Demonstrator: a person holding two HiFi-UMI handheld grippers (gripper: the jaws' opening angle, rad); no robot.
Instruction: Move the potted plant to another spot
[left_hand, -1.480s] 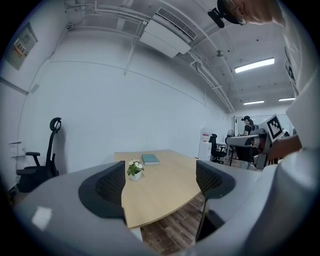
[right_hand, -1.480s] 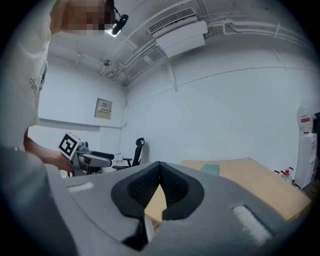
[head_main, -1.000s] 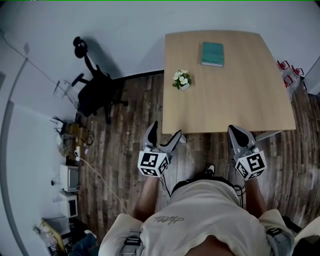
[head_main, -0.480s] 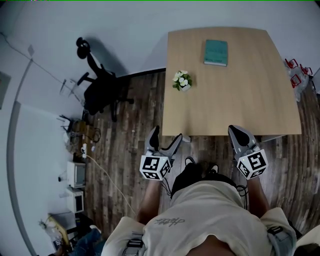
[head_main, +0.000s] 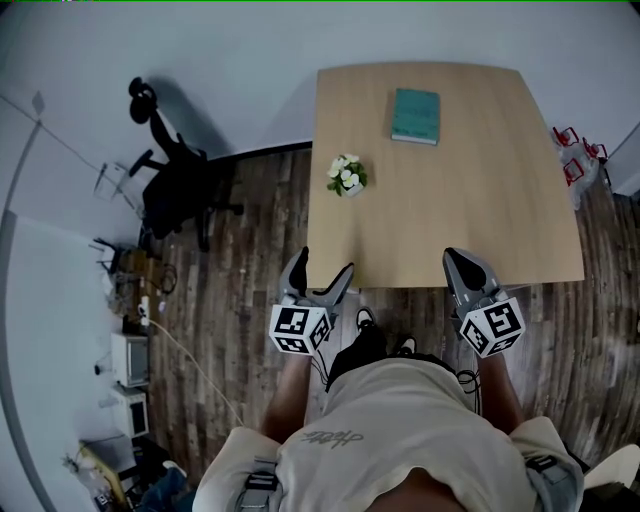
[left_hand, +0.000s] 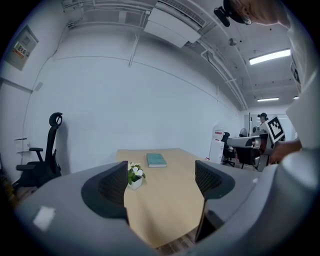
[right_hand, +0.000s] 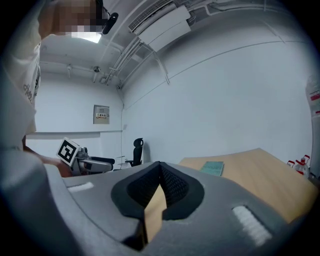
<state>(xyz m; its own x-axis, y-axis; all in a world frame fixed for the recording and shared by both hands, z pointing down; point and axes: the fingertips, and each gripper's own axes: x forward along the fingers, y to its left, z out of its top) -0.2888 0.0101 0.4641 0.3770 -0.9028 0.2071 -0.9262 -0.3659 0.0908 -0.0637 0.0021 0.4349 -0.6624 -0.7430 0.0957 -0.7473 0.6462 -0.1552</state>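
A pale wooden table (head_main: 470, 210) stands against white walls (head_main: 230, 60) on a dark plank floor (head_main: 250, 270). A black office chair (head_main: 175, 195) sits by the wall, well left of the table. A white cable (head_main: 195, 362) trails across the floor. Strip lights (left_hand: 270, 56) glow on the ceiling.

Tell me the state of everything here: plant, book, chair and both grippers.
potted plant: upright on the table, untouched
book: closed, lying flat on the table
left gripper: open, nothing in it
right gripper: shut, empty
office chair: unoccupied, standing by the wall
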